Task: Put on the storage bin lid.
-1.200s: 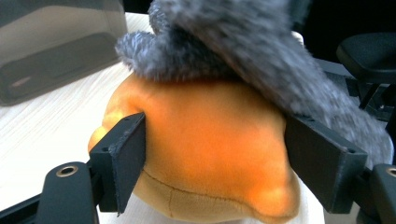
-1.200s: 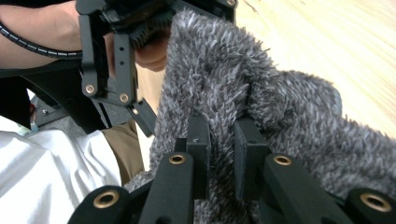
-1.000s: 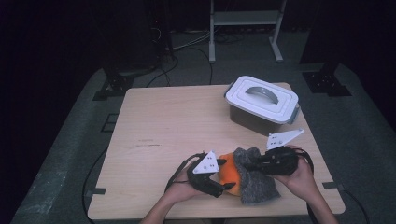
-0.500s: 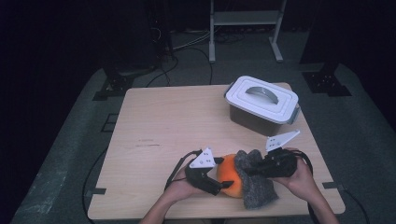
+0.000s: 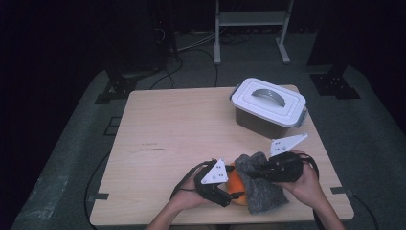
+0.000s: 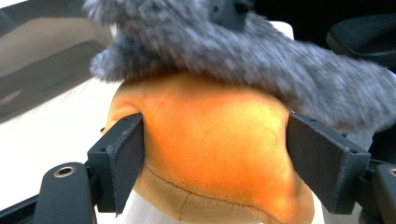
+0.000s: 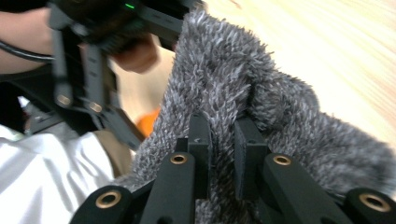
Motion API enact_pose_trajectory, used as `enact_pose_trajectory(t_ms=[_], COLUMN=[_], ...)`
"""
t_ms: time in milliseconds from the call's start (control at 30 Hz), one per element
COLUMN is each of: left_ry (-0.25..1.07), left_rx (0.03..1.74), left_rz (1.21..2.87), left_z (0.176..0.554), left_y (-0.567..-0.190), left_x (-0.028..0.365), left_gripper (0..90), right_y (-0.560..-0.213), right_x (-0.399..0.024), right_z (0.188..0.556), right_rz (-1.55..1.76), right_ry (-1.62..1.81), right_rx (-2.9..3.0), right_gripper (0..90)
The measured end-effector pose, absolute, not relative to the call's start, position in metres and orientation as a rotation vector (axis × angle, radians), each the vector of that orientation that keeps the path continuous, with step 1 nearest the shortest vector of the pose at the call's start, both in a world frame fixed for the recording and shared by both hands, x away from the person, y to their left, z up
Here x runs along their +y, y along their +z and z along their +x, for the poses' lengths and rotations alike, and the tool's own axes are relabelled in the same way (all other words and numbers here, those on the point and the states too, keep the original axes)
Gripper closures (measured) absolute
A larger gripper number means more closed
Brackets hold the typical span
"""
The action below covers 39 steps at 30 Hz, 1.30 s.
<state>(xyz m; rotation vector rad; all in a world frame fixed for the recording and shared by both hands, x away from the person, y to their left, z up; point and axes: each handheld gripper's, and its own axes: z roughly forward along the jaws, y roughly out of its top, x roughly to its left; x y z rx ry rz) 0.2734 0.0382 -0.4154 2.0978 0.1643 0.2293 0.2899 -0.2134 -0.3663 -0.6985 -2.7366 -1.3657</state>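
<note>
An orange plush toy (image 5: 234, 183) lies near the table's front edge, with a grey fuzzy cloth (image 5: 262, 190) draped over its right side. My left gripper (image 5: 229, 195) is shut on the toy. In the left gripper view the two pads (image 6: 126, 158) press the orange plush toy (image 6: 210, 140) on both sides, and the grey fuzzy cloth (image 6: 243, 51) hangs over its top. My right gripper (image 5: 250, 171) comes in from the right and is shut on the cloth. In the right gripper view its jaws (image 7: 223, 126) pinch a fold of the grey fuzzy cloth (image 7: 224, 79).
A white lidded box (image 5: 268, 106) with a grey handle stands at the back right of the wooden table (image 5: 177, 129). Cables run over the dark floor behind the table. A metal stand (image 5: 249, 28) is farther back.
</note>
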Motion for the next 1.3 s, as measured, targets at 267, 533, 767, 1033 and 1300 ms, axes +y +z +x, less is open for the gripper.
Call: enact_pose_trajectory(t_ms=[267,533,767,1033,1300], left_ry=[0.155,0.156,0.205,0.189,0.216], left_rx=[0.255,0.275,0.225,0.223,0.205], left_rz=[2.099,2.112,2.149,2.162,2.1], left_z=[0.285,0.283,0.281,0.283,0.282], left_y=[-0.414,-0.416,-0.419,-0.421,-0.411], left_x=[0.048,0.046,0.049,0.054,0.055], left_gripper=[15.9,19.8,24.2,24.5,21.0], right_y=[-0.386,-0.383,-0.381,-0.386,-0.384], right_x=[-0.233,-0.215,-0.213,-0.227,-0.212], right_z=[0.301,0.294,0.293,0.296,0.291], right_rz=[-0.787,-0.705,-0.68,-0.74,-0.653], right_ry=[-1.298,-1.225,-1.246,-1.243,-1.319], right_rx=[-2.682,-2.736,-2.748,-2.757,-2.741], right_gripper=[78.5,78.3,78.4,78.0,77.7])
